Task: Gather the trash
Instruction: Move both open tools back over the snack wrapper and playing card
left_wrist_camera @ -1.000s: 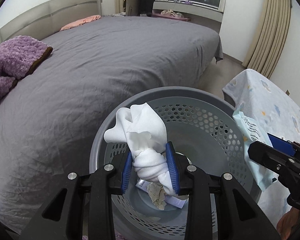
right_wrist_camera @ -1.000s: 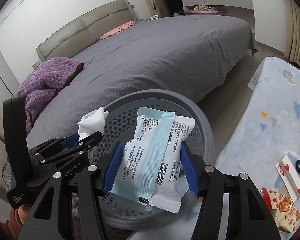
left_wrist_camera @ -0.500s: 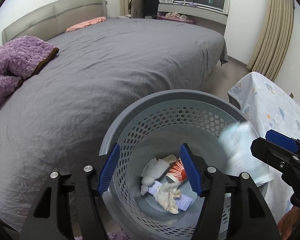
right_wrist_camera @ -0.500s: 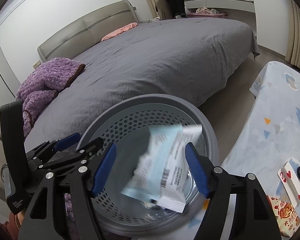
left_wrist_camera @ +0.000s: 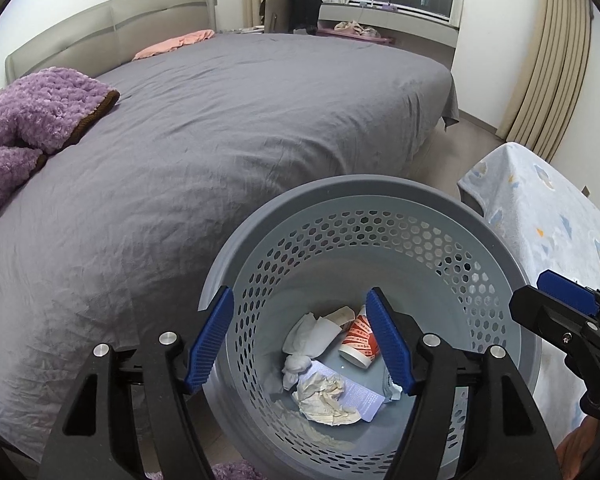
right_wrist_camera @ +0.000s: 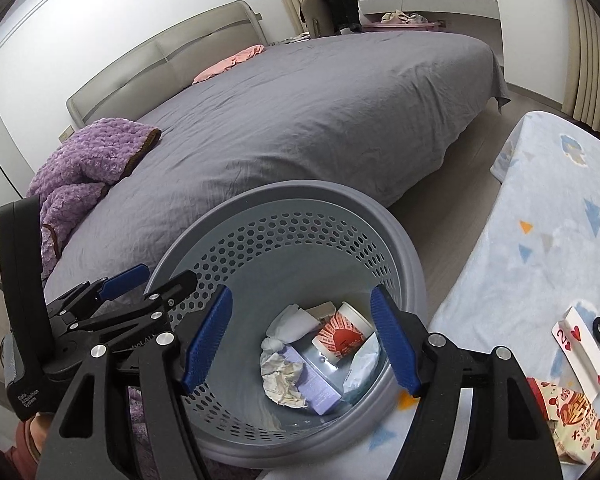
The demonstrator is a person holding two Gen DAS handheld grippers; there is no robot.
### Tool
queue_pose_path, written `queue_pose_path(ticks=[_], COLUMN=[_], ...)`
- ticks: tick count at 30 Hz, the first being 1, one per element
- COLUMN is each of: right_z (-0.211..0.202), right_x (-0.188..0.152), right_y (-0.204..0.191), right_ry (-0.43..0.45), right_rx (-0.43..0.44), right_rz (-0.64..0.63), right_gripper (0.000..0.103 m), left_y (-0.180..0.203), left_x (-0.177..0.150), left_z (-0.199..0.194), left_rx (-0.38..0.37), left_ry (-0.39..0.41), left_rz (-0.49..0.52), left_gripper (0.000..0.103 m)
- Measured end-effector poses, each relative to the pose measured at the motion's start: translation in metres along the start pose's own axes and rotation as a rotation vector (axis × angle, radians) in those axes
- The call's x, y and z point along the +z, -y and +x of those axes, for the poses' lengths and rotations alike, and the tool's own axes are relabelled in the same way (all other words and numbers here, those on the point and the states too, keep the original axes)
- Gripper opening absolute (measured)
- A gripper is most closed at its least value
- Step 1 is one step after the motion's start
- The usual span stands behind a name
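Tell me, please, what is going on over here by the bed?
A person is collecting trash with a hand-held gripper in each hand. Both hover over the grey perforated bin beside the bed. The left hand-held gripper has nothing between its jaws, which are opening; the right hand-held gripper is open and empty too. A white tissue, a red-and-white cup, a pale wrapper and crumpled paper lie in the bin. A snack packet waits on the patterned cloth.

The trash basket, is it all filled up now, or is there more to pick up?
Done: tissues, a paper cup and wrappers lie in the basket. In hand: nothing; the left gripper is opening, the right gripper open, both empty. Left: a snack packet and card box on the cloth-covered table.
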State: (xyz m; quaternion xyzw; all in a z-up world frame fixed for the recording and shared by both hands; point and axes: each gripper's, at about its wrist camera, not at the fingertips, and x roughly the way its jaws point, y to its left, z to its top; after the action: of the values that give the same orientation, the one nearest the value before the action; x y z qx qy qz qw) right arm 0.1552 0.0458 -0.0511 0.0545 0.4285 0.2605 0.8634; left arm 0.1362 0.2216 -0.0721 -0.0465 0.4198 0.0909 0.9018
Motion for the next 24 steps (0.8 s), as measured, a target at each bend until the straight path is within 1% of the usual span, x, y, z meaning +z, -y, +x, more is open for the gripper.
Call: queue_pose_path(ticks=[2, 4, 5, 11, 13, 15, 24], right_z=[0.0, 0.0, 0.0, -0.001, -0.002, -0.004, -0.017], right_x=[0.0, 0.0, 0.0, 0.0, -0.001, -0.001, -0.011], right_y=[0.0, 0.0, 0.0, 0.0, 0.001, 0.002, 0.011], right_ry=[0.0, 0.0, 0.001, 0.002, 0.003, 0.005, 0.012], right_rx=[0.001, 0.0, 0.001, -0.002, -0.003, -0.004, -0.011], right_rz=[0.001, 0.0, -0.001, 0.003, 0.009, 0.017, 0.05], right_gripper=[0.069, 0.069, 0.069, 0.069, 0.069, 0.069, 0.069], left_y=[0.0, 0.0, 0.0, 0.001, 0.001, 0.002, 0.003], left_x=[0.0, 0.0, 0.0, -0.001, -0.001, -0.001, -0.002], left_z=[0.0, -0.001, 0.0, 0.0, -0.001, -0.001, -0.005], left_rx=[0.002, 0.006, 0.008, 0.009, 0.01, 0.012, 0.007], left_ry=[0.001, 0.002, 0.004, 0.004, 0.007, 0.01, 0.021], left_rz=[0.003, 0.004, 0.004, 0.007, 0.008, 0.01, 0.009], left_gripper=[0.068, 0.073, 0.075, 0.078, 0.083, 0.085, 0.088])
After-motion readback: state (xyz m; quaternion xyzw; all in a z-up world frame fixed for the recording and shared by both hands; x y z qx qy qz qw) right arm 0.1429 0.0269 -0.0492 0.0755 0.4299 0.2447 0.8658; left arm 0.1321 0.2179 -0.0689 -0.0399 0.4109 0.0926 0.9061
